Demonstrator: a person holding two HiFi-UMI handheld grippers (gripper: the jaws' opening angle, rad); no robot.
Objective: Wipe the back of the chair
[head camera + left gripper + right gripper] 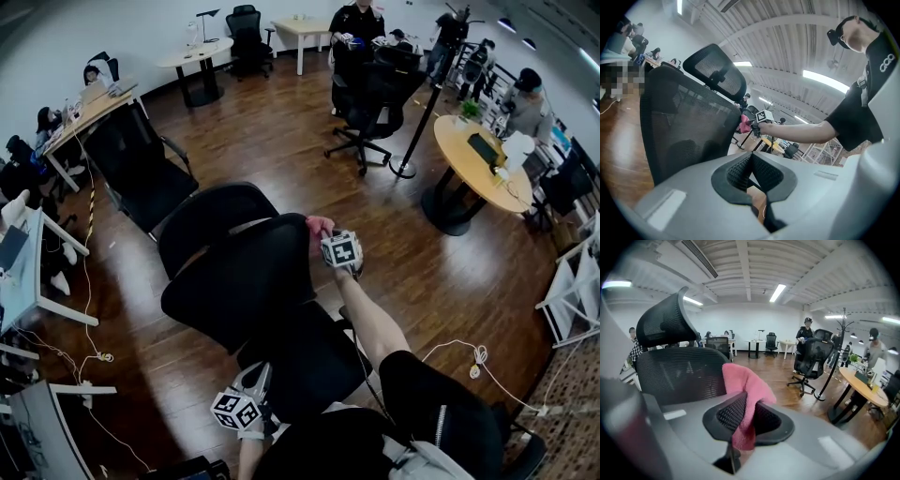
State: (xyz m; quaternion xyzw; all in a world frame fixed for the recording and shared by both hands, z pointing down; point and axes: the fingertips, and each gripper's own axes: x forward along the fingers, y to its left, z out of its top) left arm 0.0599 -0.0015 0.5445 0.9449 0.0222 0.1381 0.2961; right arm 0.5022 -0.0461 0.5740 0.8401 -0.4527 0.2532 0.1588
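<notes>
A black mesh office chair stands in front of me, its backrest [246, 281] and headrest [214, 223] facing me. My right gripper [325, 232] is shut on a pink cloth [319, 224] at the backrest's upper right edge. In the right gripper view the cloth [746, 390] hangs out of the gripper [746, 416], with the mesh back [679, 376] just left of it. My left gripper [257, 372] sits low by the seat, shut with nothing in it [751, 169]. From there I see the backrest [689, 126], the headrest [717, 70] and the cloth [745, 123].
Another black chair [141, 173] stands close on the left and one more [370, 108] is behind. A round wooden table [473, 164] and a stand pole [422, 117] are at the right. Desks [28, 272], people and floor cables [478, 361] line the sides.
</notes>
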